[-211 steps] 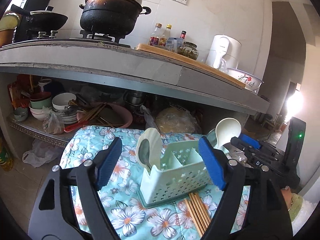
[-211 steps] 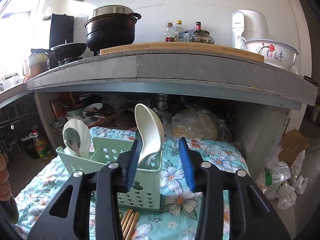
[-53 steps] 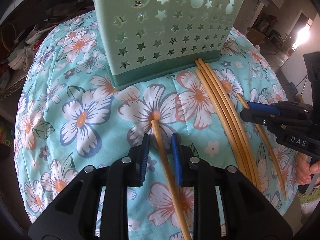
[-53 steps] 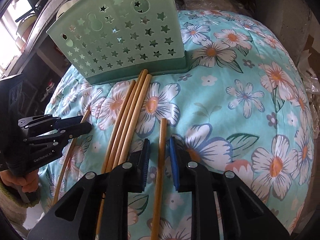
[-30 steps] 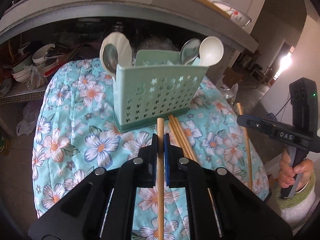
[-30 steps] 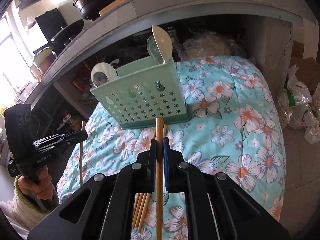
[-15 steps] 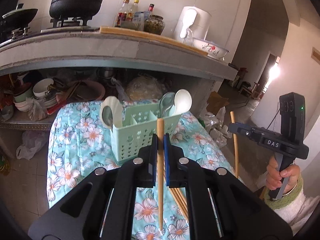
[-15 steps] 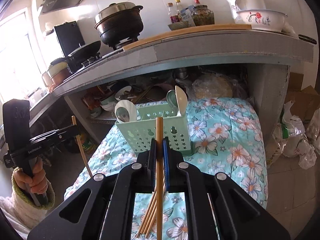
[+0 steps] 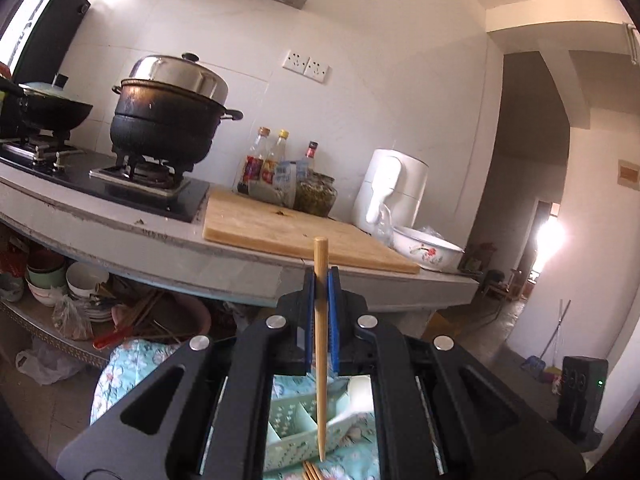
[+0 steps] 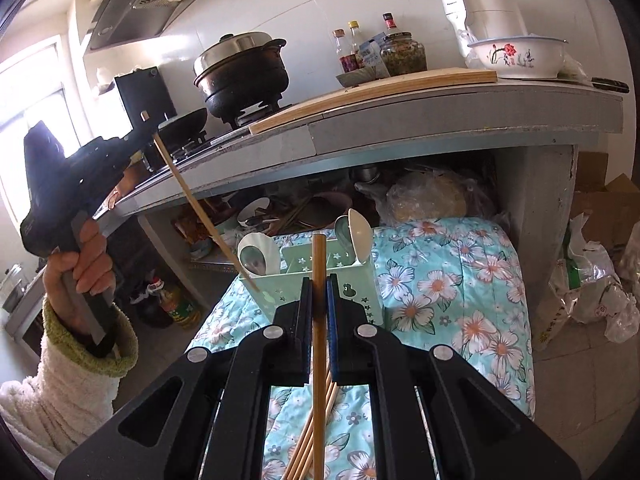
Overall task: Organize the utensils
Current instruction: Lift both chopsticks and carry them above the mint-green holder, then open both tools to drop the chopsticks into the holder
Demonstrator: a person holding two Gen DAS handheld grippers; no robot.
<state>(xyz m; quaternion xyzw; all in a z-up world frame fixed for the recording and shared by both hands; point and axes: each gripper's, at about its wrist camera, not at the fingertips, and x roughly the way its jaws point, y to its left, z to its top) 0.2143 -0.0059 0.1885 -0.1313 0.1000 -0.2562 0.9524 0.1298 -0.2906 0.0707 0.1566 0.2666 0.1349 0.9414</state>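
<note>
My left gripper (image 9: 321, 276) is shut on a wooden chopstick (image 9: 320, 328) that stands upright between its blue pads. Far below it lies the green star-punched caddy (image 9: 296, 432). In the right wrist view the left gripper (image 10: 144, 128) is high at the left, and its chopstick (image 10: 196, 204) slants down with the tip by the caddy's (image 10: 356, 280) left corner. My right gripper (image 10: 319, 284) is shut on a second chopstick (image 10: 319, 256), upright in front of the caddy. White spoons (image 10: 256, 256) stand in the caddy. Several loose chopsticks (image 10: 304, 440) lie on the floral cloth (image 10: 460, 280).
A concrete counter (image 10: 440, 120) overhangs the cloth, carrying a cutting board (image 9: 280, 228), a black pot (image 9: 168, 120), bottles (image 9: 276, 168), a white kettle (image 9: 388, 192) and a flowered bowl (image 10: 516, 56). Bowls (image 9: 80, 280) fill the shelf underneath. Plastic bags (image 10: 592, 288) lie on the floor at right.
The left gripper has risen and tipped up with its chopstick, so the caddy has dropped below its fingers. The right gripper rose at first, then kept nearly still, chopstick still held.
</note>
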